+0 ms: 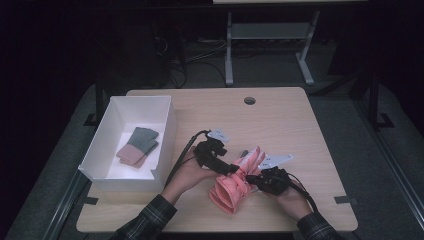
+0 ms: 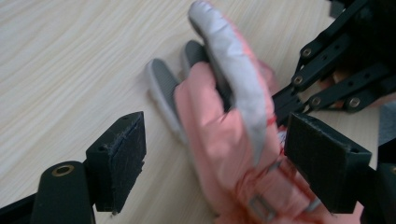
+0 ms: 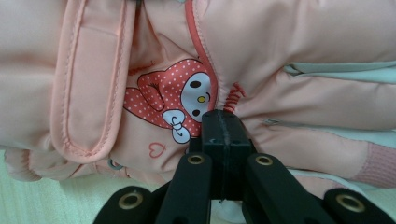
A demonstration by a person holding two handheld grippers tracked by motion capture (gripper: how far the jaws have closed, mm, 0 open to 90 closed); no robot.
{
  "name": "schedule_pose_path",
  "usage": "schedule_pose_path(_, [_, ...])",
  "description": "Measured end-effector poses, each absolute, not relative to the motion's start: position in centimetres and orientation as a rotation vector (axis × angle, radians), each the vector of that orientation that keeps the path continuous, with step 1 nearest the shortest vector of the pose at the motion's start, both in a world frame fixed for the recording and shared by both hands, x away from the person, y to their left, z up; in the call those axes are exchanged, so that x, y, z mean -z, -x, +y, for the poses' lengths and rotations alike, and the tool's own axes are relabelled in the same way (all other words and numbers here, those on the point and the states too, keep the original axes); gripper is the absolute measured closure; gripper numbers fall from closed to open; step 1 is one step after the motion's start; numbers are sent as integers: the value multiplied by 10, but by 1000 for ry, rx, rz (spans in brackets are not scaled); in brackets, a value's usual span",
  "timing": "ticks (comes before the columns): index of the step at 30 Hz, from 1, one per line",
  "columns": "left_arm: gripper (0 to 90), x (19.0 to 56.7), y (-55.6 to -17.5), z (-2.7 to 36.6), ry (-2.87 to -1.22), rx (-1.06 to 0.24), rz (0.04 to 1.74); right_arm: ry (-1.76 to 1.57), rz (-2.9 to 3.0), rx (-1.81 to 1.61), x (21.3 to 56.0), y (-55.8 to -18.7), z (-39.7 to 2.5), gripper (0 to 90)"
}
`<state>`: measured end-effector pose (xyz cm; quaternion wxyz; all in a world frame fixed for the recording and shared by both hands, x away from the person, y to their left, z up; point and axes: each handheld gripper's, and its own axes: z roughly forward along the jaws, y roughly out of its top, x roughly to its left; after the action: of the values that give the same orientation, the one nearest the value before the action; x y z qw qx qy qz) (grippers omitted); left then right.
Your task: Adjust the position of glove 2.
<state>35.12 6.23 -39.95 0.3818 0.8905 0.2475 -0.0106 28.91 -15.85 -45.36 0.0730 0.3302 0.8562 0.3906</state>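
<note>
A pink padded glove (image 1: pixel 234 187) with grey fingertips lies bunched on the wooden table (image 1: pixel 285 125), near its front edge. My left gripper (image 1: pixel 231 169) is open at the glove's left side. In the left gripper view its jaws (image 2: pixel 219 158) stand wide apart around the glove (image 2: pixel 219 121), and the right pad (image 2: pixel 327 163) is against the fabric. My right gripper (image 1: pixel 256 178) is shut on the glove from the right. In the right gripper view the jaws (image 3: pixel 224 123) pinch the glove (image 3: pixel 280 37) just under a cartoon rabbit print (image 3: pixel 180 100).
A white open box (image 1: pixel 167 135) stands at the table's left and holds a folded grey-green and pink pair (image 1: pixel 139 146). A cable hole (image 1: pixel 249 100) sits near the far edge. The right gripper's black link bars (image 2: pixel 327 70) are close beside the left gripper.
</note>
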Motion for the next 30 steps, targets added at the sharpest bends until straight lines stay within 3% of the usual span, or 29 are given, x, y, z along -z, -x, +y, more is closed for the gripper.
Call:
schedule_pose_path(13, [195, 434, -351, 43, -2365, 194, 667, -986, 2576, -1150, 454, -288, -157, 900])
schedule_pose_path(21, [139, 450, -353, 43, -2349, 289, 725, -984, 2580, -1138, 455, -287, -155, 900])
schedule_pose_path(30, [135, 458, -355, 44, -2309, 369, 736, -979, 2587, -1141, 456, -288, -156, 900])
